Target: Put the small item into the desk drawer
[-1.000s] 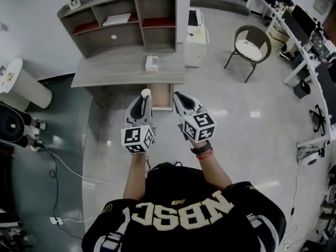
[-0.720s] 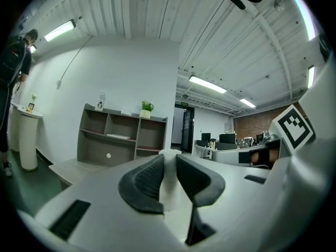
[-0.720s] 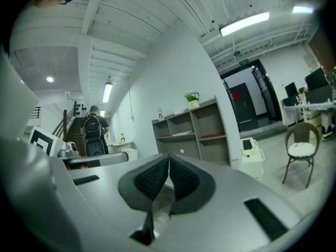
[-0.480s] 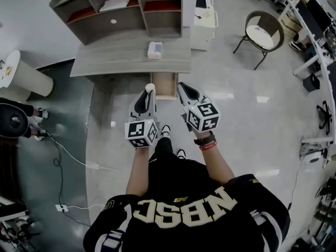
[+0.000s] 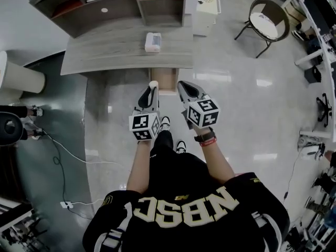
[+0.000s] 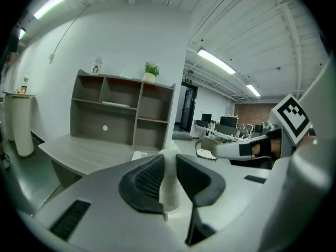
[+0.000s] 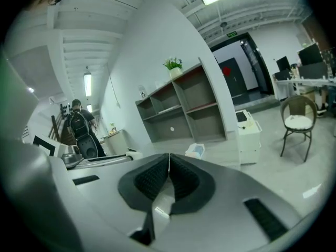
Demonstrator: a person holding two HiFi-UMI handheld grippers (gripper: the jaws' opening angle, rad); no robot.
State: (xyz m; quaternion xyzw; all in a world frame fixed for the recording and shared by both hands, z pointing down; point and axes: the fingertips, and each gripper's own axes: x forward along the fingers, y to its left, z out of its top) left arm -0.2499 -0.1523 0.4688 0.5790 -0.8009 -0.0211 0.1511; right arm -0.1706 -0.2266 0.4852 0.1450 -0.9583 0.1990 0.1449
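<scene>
Head view: left gripper [image 5: 151,90] and right gripper [image 5: 183,86] sit side by side, pointing at the drawer [image 5: 165,80], which looks pulled out below the tabletop [image 5: 105,51] front edge. Left gripper view: jaws clenched on the small white item [image 6: 169,193], which stands upright between the pads and pokes past the tips. Right gripper view: jaws fully closed, nothing in them. The item looks light and maybe soft, material unclear; the mid-body grip seems fine, so no extra squeeze needed. Open floor lies ahead of the drawer. Watch the tabletop edge overhanging the drawer's rear and the drawer's side walls. The box [image 5: 153,42] sits on the tabletop, out of the path. The chair [image 5: 268,22] is well apart.
</scene>
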